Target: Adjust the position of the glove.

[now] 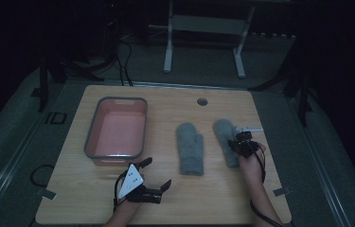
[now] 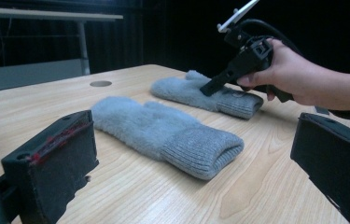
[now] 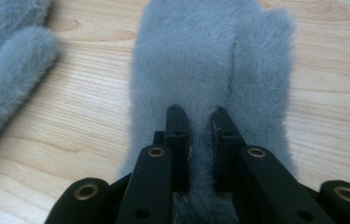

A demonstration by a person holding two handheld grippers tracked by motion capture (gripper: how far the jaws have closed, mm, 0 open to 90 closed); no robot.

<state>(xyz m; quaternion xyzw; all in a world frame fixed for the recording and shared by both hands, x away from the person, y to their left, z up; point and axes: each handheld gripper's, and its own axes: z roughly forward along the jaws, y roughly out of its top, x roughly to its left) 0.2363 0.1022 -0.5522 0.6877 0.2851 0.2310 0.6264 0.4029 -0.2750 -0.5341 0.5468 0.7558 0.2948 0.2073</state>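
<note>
We see the right tool (image 1: 238, 140) down on the right mitten (image 1: 224, 137), which lies flat toward the tabletop's (image 1: 213, 189) right edge. In the right gripper view its jaws are nearly closed, pinching a ridge of the mitten's grey fleece (image 3: 199, 140) between them, with the jaw tips pressed into the pile. The hand (image 2: 284, 74) grips the tool from behind, over the cuff end. The left tool (image 1: 157, 173) sits near the front edge with its jaws spread wide, holding nothing and touching nothing that we can make out. The left mitten (image 1: 190, 147) lies near the tabletop's middle, just beside the right one but apart from it. A pink tray (image 1: 114, 153) rests toward the left edge.
</note>
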